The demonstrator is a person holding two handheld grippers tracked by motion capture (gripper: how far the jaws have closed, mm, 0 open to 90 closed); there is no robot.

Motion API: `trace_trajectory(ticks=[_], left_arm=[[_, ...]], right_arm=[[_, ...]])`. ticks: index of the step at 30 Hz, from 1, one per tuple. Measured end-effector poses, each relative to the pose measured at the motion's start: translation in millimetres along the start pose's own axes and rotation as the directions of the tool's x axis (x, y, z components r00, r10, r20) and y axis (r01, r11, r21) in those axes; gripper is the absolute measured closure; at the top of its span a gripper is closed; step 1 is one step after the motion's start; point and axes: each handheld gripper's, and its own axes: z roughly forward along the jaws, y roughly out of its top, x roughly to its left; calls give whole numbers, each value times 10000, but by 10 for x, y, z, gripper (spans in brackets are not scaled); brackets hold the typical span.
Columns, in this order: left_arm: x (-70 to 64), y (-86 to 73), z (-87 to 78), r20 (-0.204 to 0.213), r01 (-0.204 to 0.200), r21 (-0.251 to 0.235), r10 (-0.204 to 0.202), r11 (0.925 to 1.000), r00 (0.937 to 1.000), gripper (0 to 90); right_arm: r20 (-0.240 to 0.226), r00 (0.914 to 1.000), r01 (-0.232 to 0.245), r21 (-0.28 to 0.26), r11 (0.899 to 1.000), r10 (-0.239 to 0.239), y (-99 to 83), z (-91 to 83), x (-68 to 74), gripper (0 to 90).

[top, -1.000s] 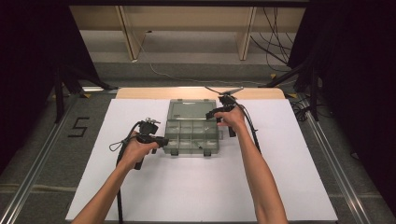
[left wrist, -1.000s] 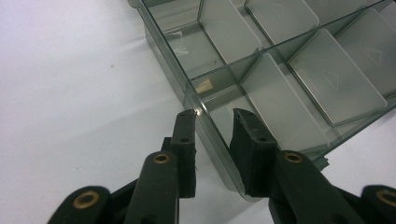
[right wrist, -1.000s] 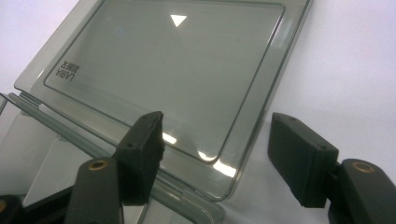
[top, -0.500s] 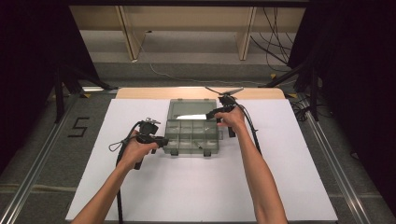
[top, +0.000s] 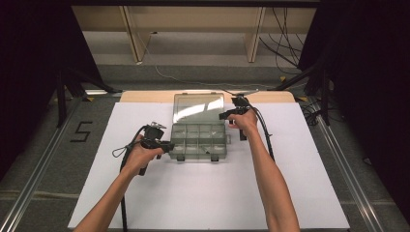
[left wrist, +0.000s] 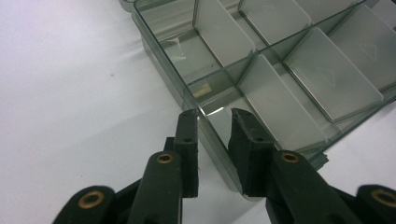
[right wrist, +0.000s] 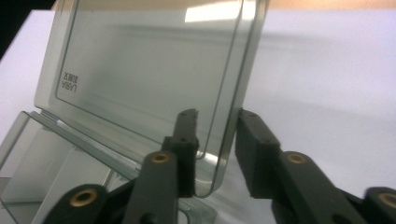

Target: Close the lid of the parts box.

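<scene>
Lid (top: pixel 198 105) swung further up, now standing open

Your organizer box (top: pixel 198 140) looks like clear smoky plastic, glossy; its lid (right wrist: pixel 149 84) throws glare. Your gripper jaws: matt black plastic, brass-coloured rivets. Table sheet (top: pixel 290 183): white, matt, smooth.

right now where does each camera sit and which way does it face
High view: above the person's side of the table, facing forward and down on the open box; both forearms, hands, the left tool and right tool show.
Left gripper view: rides the left tool, facing along its jaws, which straddle the box wall.
Right gripper view: rides the right tool, facing along its jaws, which straddle the raised lid.
Shared: the high and left gripper views both show the compartments.
</scene>
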Motion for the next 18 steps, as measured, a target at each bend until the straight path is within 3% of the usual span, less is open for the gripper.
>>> trace_trajectory(ticks=[1, 4, 5, 6, 7, 8, 10, 12, 13, 14, 15, 16, 17, 18], left_arm=[[-9, -1, 4, -65, 37, -71, -37, 10000, 10000, 720], [-5, -7, 8, -41, 101, -166, -102, 9998, 9999, 719], [2, 0, -4, 7, 74, 30, -74, 10000, 10000, 719], [-1, -1, -4, -13, 120, 7, -120, 9999, 9999, 719], [-4, -4, -2, -20, 175, -39, -175, 9998, 9998, 719], [-3, -7, 4, 3, 241, -136, -241, 9996, 9997, 719], [11, -5, -11, 16, 56, 55, -56, 10000, 10000, 719], [-8, -8, 6, -32, 236, -155, -237, 9996, 9997, 719], [4, -8, -6, -28, 34, -13, -34, 10000, 10000, 719], [-8, -11, 8, -7, 247, -205, -247, 9995, 9997, 719], [-9, -8, 7, -62, 225, -167, -226, 9996, 9997, 718], [0, -7, -3, -54, 28, -37, -28, 10000, 10000, 718], [-4, -5, 0, -16, 87, -55, -87, 9999, 10000, 718], [-4, -7, 0, -8, 104, -72, -104, 9999, 9999, 717]], right_arm=[[-65, 9997, 244, -170, 9996, -245, -1, -10, -19, 751], [-92, 9994, 329, -397, 9987, -333, -2, -61, -25, 828], [-155, 9992, 359, -414, 9985, -366, -4, -79, -26, 834], [-175, 9993, 322, -799, 9963, -337, -15, -63, -15, 835], [-172, 9998, 56, -395, 9992, -63, -17, -100, 9, 835], [-102, 9999, -8, -542, 9985, 2, -23, -98, 24, 835], [-78, 9983, 573, -708, 9958, -580, -39, -104, -5, 836], [-133, 9979, 617, -886, 9942, -631, -69, -109, 0, 836], [-157, 9985, 510, -1006, 9936, -529, -91, -112, 18, 836], [-51, 9970, 768, -1044, 9916, -778, -101, -122, 15, 835], [-111, 9930, 1154, -1262, 9853, -1178, -112, -120, -3, 835], [83, 9924, 1230, -1207, 9850, -1228, -129, -134, 12, 834], [165, 9871, 1602, -1341, 9779, -1594, -143, -137, 6, 834], [39, 9862, 1643, -1607, 9732, -1658, -162, -133, 8, 834]])
